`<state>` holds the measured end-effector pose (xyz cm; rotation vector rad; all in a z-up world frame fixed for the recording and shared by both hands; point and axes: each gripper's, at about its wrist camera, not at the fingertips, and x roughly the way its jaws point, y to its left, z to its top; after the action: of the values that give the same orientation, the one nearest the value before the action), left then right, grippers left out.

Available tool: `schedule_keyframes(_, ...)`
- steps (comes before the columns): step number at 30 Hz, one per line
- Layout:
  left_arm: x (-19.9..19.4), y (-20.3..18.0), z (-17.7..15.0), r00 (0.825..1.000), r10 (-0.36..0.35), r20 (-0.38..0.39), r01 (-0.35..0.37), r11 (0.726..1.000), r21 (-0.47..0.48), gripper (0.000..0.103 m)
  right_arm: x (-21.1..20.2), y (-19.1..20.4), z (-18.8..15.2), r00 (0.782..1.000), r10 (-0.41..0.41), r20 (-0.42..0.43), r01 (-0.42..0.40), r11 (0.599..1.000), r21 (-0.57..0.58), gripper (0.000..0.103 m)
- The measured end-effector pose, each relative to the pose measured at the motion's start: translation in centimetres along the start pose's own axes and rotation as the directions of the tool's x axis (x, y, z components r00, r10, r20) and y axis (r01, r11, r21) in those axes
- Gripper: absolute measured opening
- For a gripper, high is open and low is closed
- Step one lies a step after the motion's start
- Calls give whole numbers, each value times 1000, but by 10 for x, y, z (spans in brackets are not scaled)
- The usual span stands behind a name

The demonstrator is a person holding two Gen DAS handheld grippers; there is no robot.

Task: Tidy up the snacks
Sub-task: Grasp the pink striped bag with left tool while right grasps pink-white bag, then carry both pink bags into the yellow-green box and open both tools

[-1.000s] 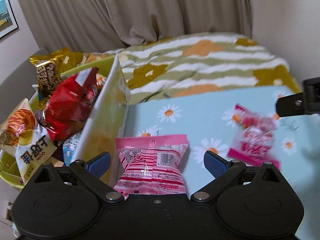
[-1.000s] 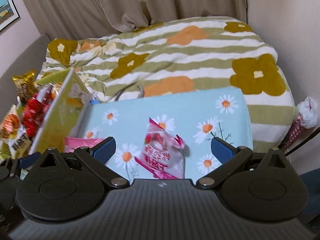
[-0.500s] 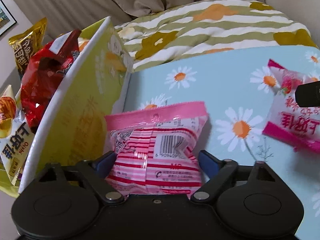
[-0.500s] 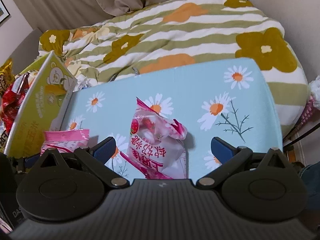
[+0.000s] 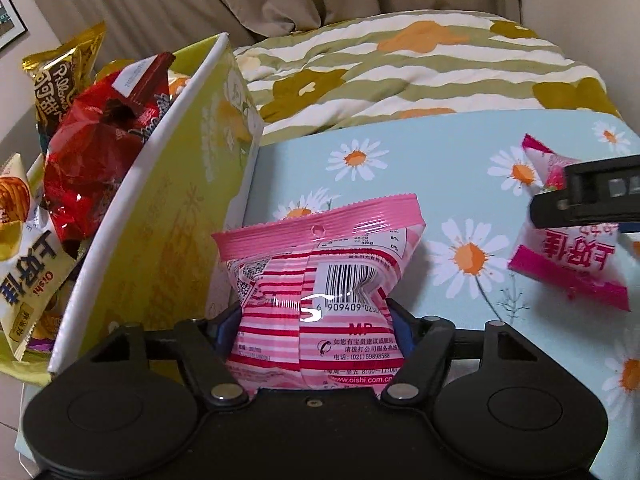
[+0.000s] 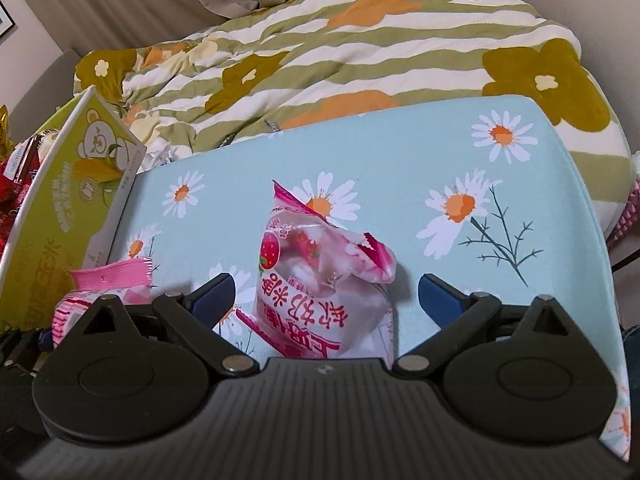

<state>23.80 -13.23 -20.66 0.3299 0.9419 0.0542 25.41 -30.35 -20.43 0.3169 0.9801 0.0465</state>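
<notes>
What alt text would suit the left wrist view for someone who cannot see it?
The left gripper has just closed on a pink striped snack packet lying on a light-blue daisy-print board. A yellow-green cardboard box of snack bags stands to its left.

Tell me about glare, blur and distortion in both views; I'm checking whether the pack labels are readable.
Left wrist view: a white glare streak crosses the striped pink pack under its barcode; print stays sharp; the green box wall bows from fisheye distortion. Right wrist view: soft, even light, no glare; the strawberry pack is sharp; the table edge curves.
</notes>
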Motion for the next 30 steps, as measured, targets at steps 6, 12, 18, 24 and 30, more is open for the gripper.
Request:
schedule_keyframes(6,-11,-1,0,1000,-11,16,11,1000,2,75,10,7,-1,1000,-12,0,12,1000,-25,102)
schedule_keyframes(12,-19,3,-1,1000,-15,27,16,1000,-17,75,14,25,-9,996,-70,51,77,987,-142,82)
schedule_keyframes(18,-34,6,1,998,-32,54,34,999,-29,75,1,28,-15,997,-41,73,52,985,-163,58)
schedule_keyframes(24,-67,15,7,992,-55,111,61,997,-53,75,-30,33,-14,994,-11,109,28,986,-164,53)
schedule_keyframes(30,-114,43,14,978,-64,198,84,992,-98,75,-74,51,-3,987,43,156,-17,987,-163,53)
